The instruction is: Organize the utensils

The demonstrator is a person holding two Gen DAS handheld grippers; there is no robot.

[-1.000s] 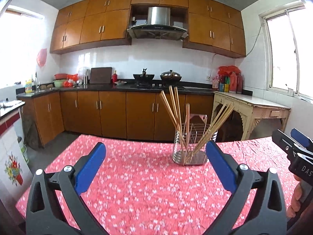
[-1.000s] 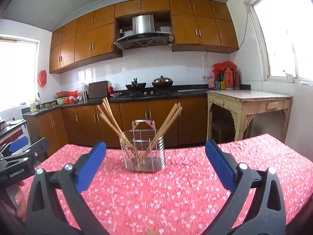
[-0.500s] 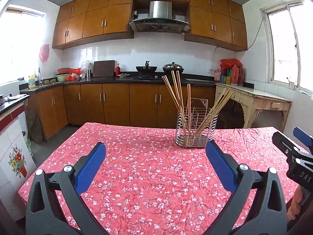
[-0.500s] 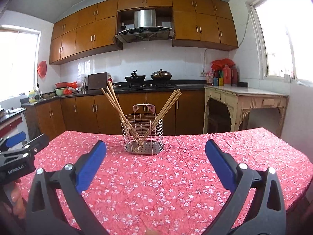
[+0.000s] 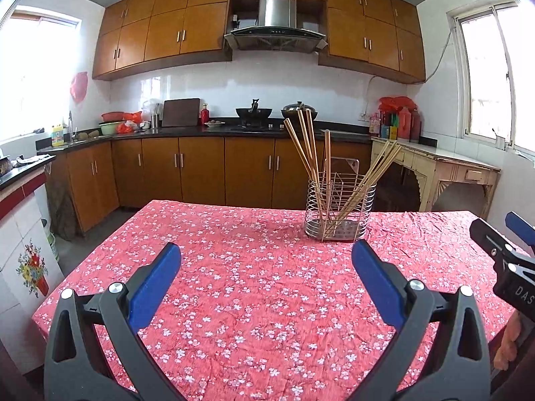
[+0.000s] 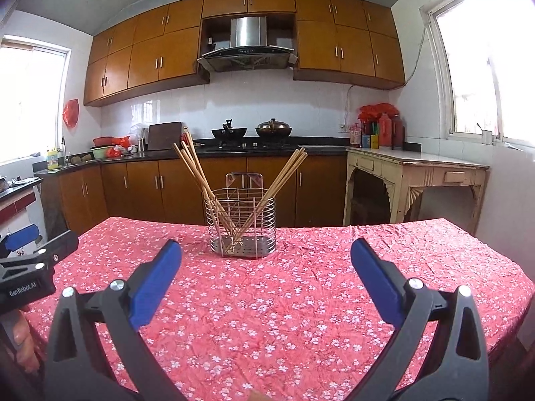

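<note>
Left hand-held gripper (image 5: 265, 257) is held low over the near left part of the desk (image 5: 234, 287), fingers spread wide, released, nothing between the blue pads (image 5: 155, 285). In the right wrist view its body is seen at the far left edge, with part of a hand (image 6: 23, 344) below it.

Desk is covered by a red floral cloth, creased, otherwise bare on the near side.

Wire utensil holder (image 5: 339, 205) is stood upright on the far side of the desk, right of centre in the left wrist view, roughly centred in the right wrist view (image 6: 241, 225). Wooden chopsticks (image 5: 306, 153) are stood in it, fanned out: one bundle is leaned left, one stick is near vertical, another bundle (image 5: 374, 173) is leaned right. A perforated base is seen through the wires. Holder is well apart from both grippers.

Right hand-held gripper (image 6: 265, 257) is held over the near right part of the desk, fingers also wide apart, released, empty. Its tip is seen at the right edge of the left wrist view (image 5: 501, 250).

Behind the desk: brown kitchen cabinets (image 6: 174, 190), a range hood (image 6: 247, 46), two pots on the stove (image 6: 250, 132), and a cream side table (image 6: 418, 180) at far right.
</note>
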